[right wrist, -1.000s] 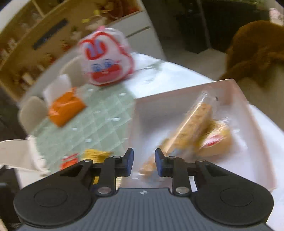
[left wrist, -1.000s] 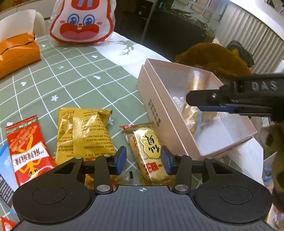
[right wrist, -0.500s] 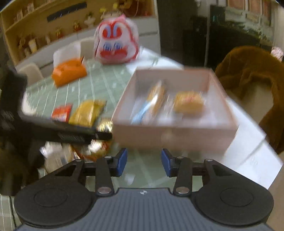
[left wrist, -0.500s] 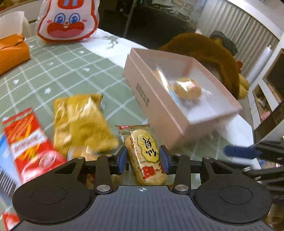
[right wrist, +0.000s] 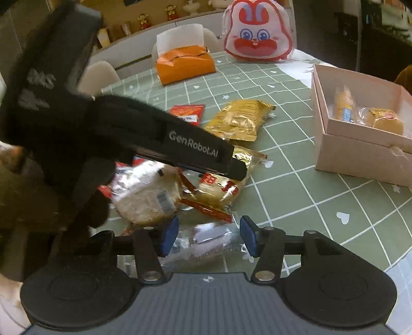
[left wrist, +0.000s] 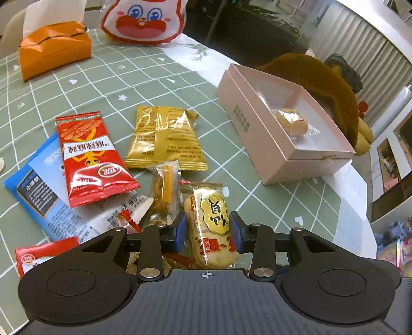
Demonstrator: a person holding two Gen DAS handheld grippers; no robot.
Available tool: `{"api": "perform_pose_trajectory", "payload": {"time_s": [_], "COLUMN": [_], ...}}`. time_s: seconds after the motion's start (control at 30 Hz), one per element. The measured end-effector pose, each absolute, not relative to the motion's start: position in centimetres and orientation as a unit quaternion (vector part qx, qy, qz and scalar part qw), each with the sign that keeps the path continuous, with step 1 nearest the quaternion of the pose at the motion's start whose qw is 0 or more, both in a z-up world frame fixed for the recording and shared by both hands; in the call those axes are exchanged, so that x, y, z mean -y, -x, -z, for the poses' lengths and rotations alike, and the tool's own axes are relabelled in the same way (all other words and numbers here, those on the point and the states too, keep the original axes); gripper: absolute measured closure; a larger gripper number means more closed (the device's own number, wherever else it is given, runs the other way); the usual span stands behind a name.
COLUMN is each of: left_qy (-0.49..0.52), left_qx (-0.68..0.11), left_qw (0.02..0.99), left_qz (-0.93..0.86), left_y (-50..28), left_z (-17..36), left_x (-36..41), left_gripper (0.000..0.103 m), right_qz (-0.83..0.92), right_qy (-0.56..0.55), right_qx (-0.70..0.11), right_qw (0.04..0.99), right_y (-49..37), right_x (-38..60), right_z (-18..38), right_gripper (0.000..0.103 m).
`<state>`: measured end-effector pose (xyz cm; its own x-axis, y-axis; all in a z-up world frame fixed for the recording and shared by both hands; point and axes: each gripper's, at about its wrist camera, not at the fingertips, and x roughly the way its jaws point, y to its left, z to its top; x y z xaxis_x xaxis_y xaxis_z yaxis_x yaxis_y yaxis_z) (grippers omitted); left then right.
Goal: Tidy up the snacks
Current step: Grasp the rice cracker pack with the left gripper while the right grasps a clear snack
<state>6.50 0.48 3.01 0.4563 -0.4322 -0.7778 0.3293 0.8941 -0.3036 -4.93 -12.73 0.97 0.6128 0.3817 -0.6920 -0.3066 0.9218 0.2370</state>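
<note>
A rice cracker packet (left wrist: 209, 224) with a yellow label lies on the green checked cloth between the blue pads of my left gripper (left wrist: 208, 229). Its jaws are closing around the packet and no firm press shows. The right wrist view shows that gripper's black body (right wrist: 180, 149) over the same packet (right wrist: 219, 188). My right gripper (right wrist: 208, 238) hovers over a silvery wrapper (right wrist: 206, 239), jaws opening and gripping nothing. The pink box (left wrist: 257, 134) (right wrist: 360, 152) holds a long bar (right wrist: 342, 105) and a round cake (right wrist: 386, 121).
Loose snacks lie around: a yellow pack (left wrist: 164, 136), a red pack (left wrist: 90, 157), a blue pack (left wrist: 38, 190), a round white packet (right wrist: 146, 198). An orange tissue box (left wrist: 54, 51) and a rabbit bag (left wrist: 144, 20) stand at the back. A brown plush (left wrist: 322, 82) sits behind the box.
My right gripper pulled back out of the pink box, leaving the bar inside, swung over the snack pile and opened. My left gripper slid forward around the rice cracker and narrowed.
</note>
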Motion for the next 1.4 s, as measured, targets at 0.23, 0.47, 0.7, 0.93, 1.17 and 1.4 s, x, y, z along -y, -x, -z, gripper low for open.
{"api": "perform_pose_trajectory", "payload": {"time_s": [0.23, 0.47, 0.7, 0.93, 1.17, 1.4], "left_qy": [0.054, 0.033, -0.003, -0.005, 0.013, 0.043], "left_qx": [-0.459, -0.455, -0.442, -0.44, -0.447, -0.448], "left_qw": [0.86, 0.864, 0.868, 0.871, 0.873, 0.873], "left_qz": [0.215, 0.214, 0.228, 0.22, 0.197, 0.189], "left_y": [-5.9, -5.5, -3.8, -0.2, 0.8, 1.0], "left_z": [-2.8, -3.0, -3.4, -3.2, -3.4, -3.1], "left_x": [-0.4, 0.2, 1.2, 1.6, 1.0, 0.2], "left_gripper": [0.061, 0.062, 0.063, 0.063, 0.063, 0.063], "right_qz": [-0.124, -0.105, -0.059, -0.075, -0.134, -0.174], "right_qy": [-0.019, -0.003, 0.041, -0.033, -0.132, 0.005], "right_qx": [-0.354, -0.327, -0.306, -0.334, -0.393, -0.393], "right_qw": [0.927, 0.939, 0.949, 0.939, 0.9, 0.903], "right_y": [7.0, 8.7, 8.2, 9.5, 9.5, 9.6], "right_x": [13.6, 15.6, 19.5, 23.7, 21.7, 16.4], "right_z": [-0.3, 0.2, 0.4, -0.9, 0.1, 0.2], "right_gripper": [0.043, 0.04, 0.039, 0.039, 0.039, 0.039]}}
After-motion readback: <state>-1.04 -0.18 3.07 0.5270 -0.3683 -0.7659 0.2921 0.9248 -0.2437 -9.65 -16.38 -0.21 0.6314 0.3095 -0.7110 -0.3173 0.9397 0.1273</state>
